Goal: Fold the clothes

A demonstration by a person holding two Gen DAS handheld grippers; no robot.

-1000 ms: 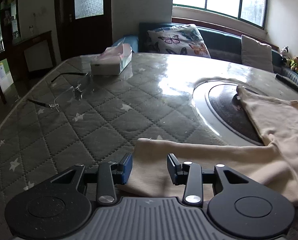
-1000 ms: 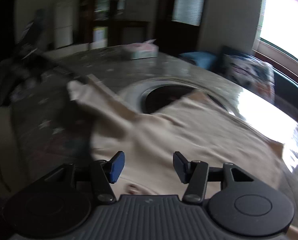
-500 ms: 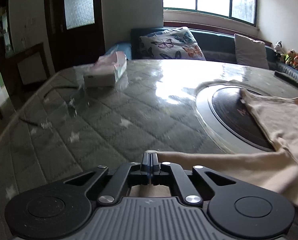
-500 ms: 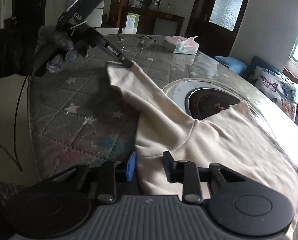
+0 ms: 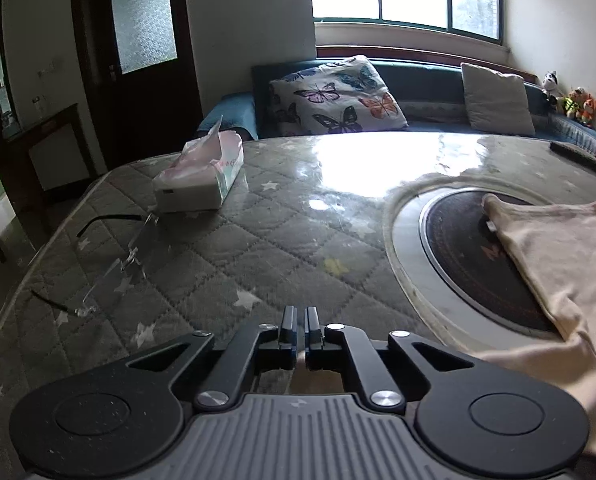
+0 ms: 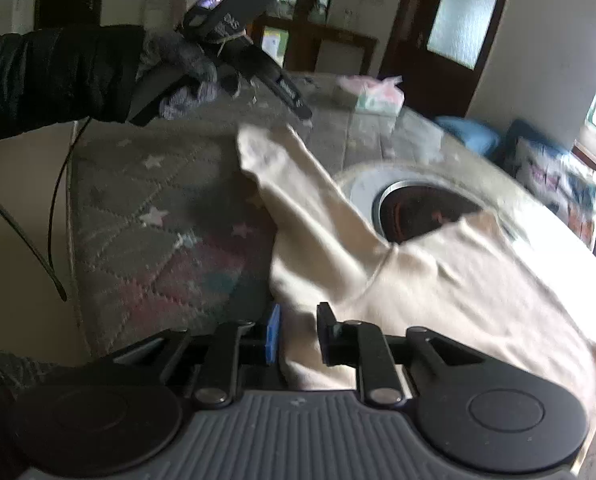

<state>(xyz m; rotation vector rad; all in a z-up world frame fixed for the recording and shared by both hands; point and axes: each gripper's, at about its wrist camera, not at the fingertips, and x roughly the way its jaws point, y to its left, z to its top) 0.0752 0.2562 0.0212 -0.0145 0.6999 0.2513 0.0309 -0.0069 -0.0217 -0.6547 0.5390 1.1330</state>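
Two claws are in my hands, and both are at one cream shirt [image 6: 458, 300] that lies spread on the table [image 5: 226, 264]. My left claw [image 5: 299, 320] is pinched nearly shut, and a bit of cream cloth shows between its jaws. From the other side I see its tip right at the end of the long sleeve [image 6: 298, 184], so it grips the sleeve there. My gloved left hand [image 6: 182, 76] holds that claw up over the grey cover with the little stars. My right claw [image 6: 298, 332] has just been closing, and now its jaws are narrow, with the near edge of the shirt bunched between them and touching both pads. Part of the shirt covers the dark round plate [image 5: 470, 264] set in the table. A tissue box [image 5: 198, 184] sits far back on the table, and a pair of glasses [image 5: 130, 256] lies near it, well apart from the shirt.
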